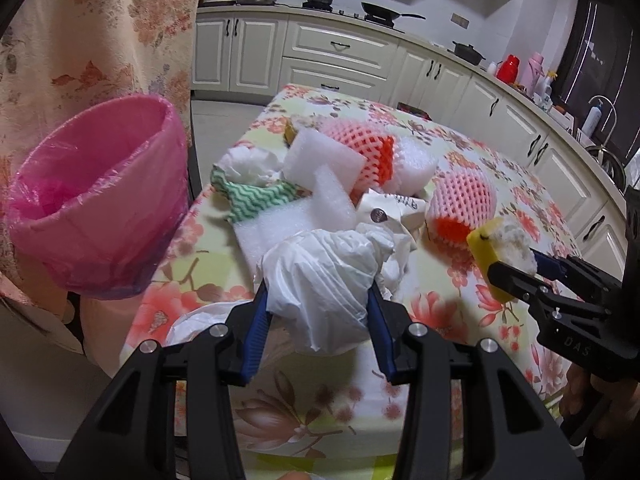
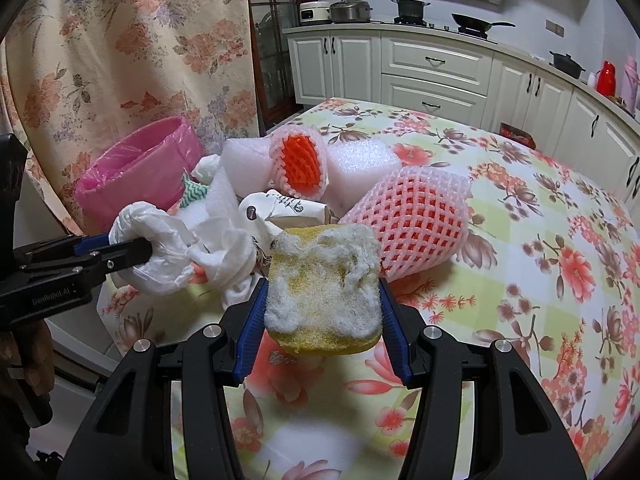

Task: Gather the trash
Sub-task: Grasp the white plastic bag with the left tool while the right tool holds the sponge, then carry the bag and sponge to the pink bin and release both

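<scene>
Two grippers are loaded at once. Left gripper (image 1: 318,304) is clamped on a crumpled white plastic bag (image 1: 320,276), its blue pads pressed into both sides of the wad, held clear above the floral tablecloth (image 1: 460,152). Right gripper (image 2: 322,312) is clamped on a worn yellow sponge (image 2: 324,292) with a frayed whitish scouring face, also lifted off the cloth.

Step in hand, as judged: carry each piece to the pink-lined bin (image 1: 100,200), which stands off the table's left edge, near the curtain (image 1: 100,32).

Notes for doing it well:
- The bin lies on the left gripper's side, so the bag probably goes first; the right gripper should wait well apart to avoid a clash over the rim.
- Bring the jaws fully over the bin mouth before opening. The bag is light and may cling to a pad or drift, so release low inside the liner.
- A loose tail of the bag hangs toward the pile; lift high enough that it does not drag other pieces along.
- The sponge is stiffer and should drop cleanly.

Count still on the table:
- pink-and-orange foam fruit nets (image 2: 408,228): two
- white foam pieces (image 1: 326,160): at least four, partly overlapped
- green zigzag cloth (image 1: 256,196): one
- crushed white paper cup (image 2: 280,212): one
- crumpled white tissue wad (image 1: 252,164): one
</scene>
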Available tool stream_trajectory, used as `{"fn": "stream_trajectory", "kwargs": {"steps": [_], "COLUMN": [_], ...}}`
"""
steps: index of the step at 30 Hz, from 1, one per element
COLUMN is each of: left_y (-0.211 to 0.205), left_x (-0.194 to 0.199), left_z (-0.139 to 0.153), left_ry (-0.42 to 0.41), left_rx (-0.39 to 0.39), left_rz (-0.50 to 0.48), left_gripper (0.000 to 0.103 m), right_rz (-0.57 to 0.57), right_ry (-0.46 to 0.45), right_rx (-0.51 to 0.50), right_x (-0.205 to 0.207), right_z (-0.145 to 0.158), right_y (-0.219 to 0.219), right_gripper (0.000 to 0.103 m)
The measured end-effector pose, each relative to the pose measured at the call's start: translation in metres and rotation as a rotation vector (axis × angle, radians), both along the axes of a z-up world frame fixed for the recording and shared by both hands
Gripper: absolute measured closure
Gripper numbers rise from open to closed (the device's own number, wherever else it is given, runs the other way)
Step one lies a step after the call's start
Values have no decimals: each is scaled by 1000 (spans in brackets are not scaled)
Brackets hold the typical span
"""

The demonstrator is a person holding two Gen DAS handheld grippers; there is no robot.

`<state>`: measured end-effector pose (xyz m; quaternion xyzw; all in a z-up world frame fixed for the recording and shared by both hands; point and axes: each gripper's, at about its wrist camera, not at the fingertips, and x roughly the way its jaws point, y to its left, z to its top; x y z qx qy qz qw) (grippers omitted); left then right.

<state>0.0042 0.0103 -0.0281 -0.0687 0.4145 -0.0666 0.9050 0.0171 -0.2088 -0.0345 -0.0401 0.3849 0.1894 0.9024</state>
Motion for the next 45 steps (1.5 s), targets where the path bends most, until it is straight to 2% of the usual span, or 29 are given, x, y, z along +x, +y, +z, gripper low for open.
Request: {"fn": "stream_trajectory", "kwargs": {"steps": [10, 26, 37, 45], "left_y": [17, 55, 95, 128], "left_x": [-1, 3, 9, 12], "left_z": [11, 53, 81, 104], "left_ry": [-32, -142, -214, -271], "left_rx": [-7, -21, -8, 15], "left_rz": [45, 115, 181, 236], "left_gripper": [60, 60, 60, 59], "right_rz": [-10, -3, 47, 108], "right_ry": [-15, -52, -96, -133], "right_rx": [2, 15, 24, 39], "right_x": [-2, 14, 33, 50], "right_z": [6, 28, 52, 73], "right_y": [-3, 9, 42, 84], "right_gripper": [52, 52, 52, 52]}}
